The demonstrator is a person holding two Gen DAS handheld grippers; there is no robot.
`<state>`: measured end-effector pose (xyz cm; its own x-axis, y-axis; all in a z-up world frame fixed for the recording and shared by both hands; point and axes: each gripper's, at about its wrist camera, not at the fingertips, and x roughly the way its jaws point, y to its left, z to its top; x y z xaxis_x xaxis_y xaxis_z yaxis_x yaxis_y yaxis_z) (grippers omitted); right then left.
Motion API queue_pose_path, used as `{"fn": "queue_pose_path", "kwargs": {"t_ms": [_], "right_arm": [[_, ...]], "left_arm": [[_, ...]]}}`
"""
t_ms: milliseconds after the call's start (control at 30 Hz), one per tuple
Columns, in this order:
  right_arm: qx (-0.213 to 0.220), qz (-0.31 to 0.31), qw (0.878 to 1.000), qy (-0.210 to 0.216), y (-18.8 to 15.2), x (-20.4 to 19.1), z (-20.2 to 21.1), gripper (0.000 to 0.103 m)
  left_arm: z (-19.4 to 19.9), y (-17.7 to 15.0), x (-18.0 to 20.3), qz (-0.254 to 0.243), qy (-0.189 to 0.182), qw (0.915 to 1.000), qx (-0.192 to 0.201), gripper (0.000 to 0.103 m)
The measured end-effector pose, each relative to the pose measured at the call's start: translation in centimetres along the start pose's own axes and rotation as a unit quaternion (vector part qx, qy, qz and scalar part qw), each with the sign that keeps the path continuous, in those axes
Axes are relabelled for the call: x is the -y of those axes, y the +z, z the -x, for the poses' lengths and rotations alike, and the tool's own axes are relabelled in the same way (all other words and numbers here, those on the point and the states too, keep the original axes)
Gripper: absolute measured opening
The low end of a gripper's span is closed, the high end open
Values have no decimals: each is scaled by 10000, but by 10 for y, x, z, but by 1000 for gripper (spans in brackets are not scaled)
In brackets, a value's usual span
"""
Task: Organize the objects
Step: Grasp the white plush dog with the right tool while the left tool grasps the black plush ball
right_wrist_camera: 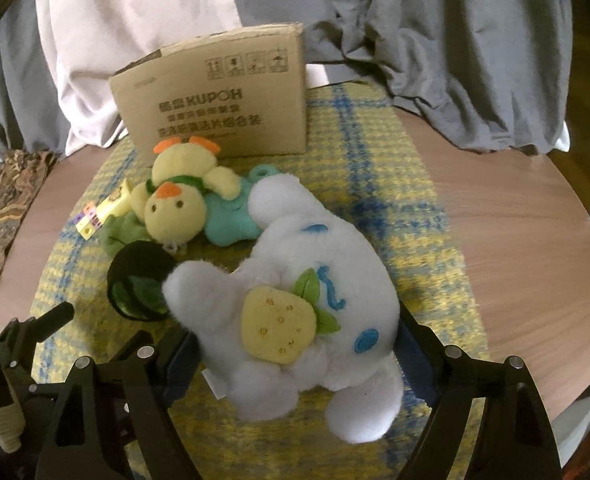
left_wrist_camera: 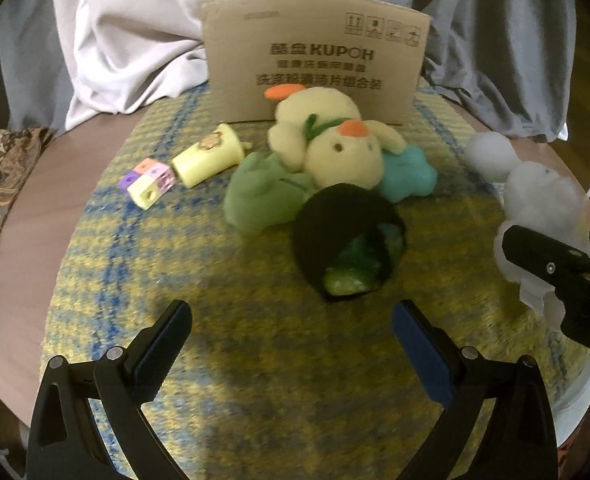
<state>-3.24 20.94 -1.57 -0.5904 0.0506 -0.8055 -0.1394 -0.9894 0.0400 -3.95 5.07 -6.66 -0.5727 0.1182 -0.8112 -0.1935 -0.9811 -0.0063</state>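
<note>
White plush toy (right_wrist_camera: 315,312) fills our right hand-held gripper (right_wrist_camera: 295,354), fingers clamped on its sides. Our left hand-held gripper (left_wrist_camera: 291,334) hangs spread apart over the yellow-blue mat (left_wrist_camera: 215,280), nothing between its fingers. Before the cardboard box (left_wrist_camera: 315,56) lie a yellow plush (left_wrist_camera: 335,140), black cup (left_wrist_camera: 349,240) and cube block (left_wrist_camera: 149,182).

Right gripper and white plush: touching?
Touching. Right wrist view: the right gripper has the white plush pressed between both fingers.
</note>
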Motion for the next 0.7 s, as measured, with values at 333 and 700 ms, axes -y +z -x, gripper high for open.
{"fn": "queue_pose_path", "kwargs": {"t_ms": [333,700], "right_arm": [[38,-117,9998,-184,7,15,-2,85],[72,-116,9996,-256,12,17,-5,85]], "left_arm": [[-12,27,18,-76,-111,9998,139,97],[-28,32,23,-90,-285,9995,-41,65]]}}
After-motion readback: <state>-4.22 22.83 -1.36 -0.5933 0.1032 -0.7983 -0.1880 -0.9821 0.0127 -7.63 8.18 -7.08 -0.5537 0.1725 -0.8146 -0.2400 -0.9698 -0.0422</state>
